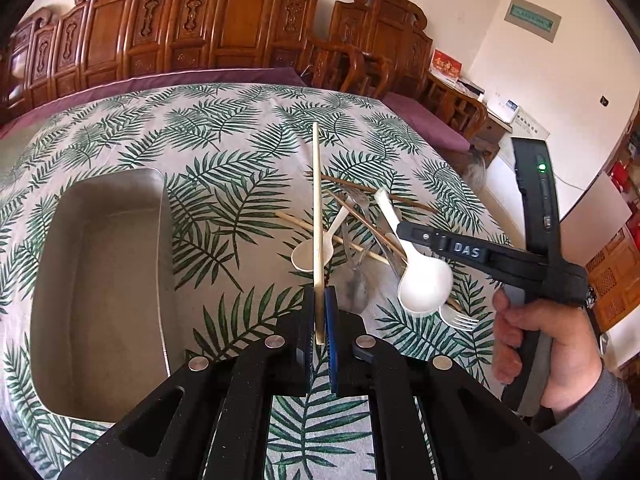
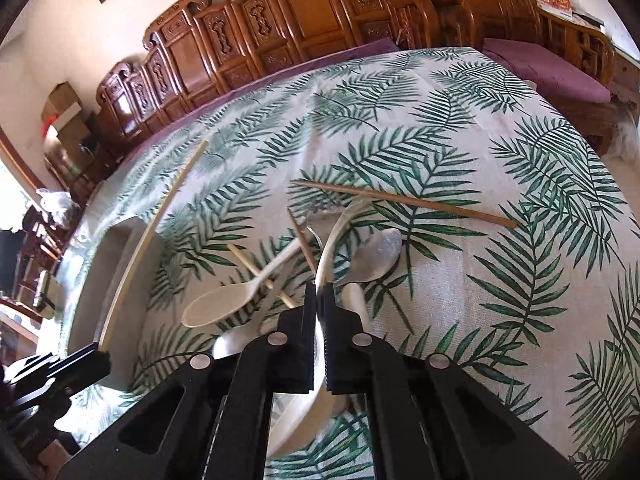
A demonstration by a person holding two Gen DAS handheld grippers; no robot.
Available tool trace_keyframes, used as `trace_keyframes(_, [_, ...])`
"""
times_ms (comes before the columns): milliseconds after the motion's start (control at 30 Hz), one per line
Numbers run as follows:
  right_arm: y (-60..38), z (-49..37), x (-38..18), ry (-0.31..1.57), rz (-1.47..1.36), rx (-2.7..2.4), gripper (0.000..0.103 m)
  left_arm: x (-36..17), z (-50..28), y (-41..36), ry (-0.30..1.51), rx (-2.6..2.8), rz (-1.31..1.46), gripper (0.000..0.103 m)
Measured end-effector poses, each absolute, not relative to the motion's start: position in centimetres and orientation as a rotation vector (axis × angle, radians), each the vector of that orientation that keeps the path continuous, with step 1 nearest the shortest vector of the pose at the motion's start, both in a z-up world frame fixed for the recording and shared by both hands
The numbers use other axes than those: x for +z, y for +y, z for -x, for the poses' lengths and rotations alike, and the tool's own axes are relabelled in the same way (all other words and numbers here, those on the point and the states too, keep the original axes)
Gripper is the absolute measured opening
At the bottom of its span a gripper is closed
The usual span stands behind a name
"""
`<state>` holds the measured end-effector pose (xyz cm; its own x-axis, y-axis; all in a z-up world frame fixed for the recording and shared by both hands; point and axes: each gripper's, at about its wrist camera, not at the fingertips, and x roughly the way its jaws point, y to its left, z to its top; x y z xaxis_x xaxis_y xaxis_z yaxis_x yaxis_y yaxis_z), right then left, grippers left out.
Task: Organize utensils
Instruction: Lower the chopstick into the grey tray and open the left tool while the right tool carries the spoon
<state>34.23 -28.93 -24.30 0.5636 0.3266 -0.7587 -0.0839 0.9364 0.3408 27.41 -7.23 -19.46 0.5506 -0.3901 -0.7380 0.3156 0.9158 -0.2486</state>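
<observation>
While both grippers clamp utensils, sorting is underway.
Left gripper pinches a pale chopstick beside the tray at frame left; right gripper grasps a white spoon for lifting from the pile.

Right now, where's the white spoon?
Left wrist view, right side: white spoon is clamped by the right gripper, lifted over the utensil pile, right of the tray.

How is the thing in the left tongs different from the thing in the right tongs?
The left tongs pinch a thin, straight pale wooden chopstick near its lower end; the right tongs pinch a white plastic spoon by its curved handle. The chopstick is a plain stick; the spoon ends in a broad round bowl. Both are lifted above the leaf-print tablecloth.
</observation>
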Motion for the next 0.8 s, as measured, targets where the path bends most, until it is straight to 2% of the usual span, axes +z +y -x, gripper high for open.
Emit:
trace_keyframes(467, [-28.1, -32.4, -22.3, 0.896, -0.244, 0.292, 0.004, -16.9, -26.0, -3.2, 0.841, -0.345, 0.077, 0.004])
trace_keyframes(800, [-26.0, -30.9, -20.0, 0.837, -0.217, 0.379, 0.004, -17.2, -25.4, 1.0, 0.868, -0.262, 0.095, 0.004])
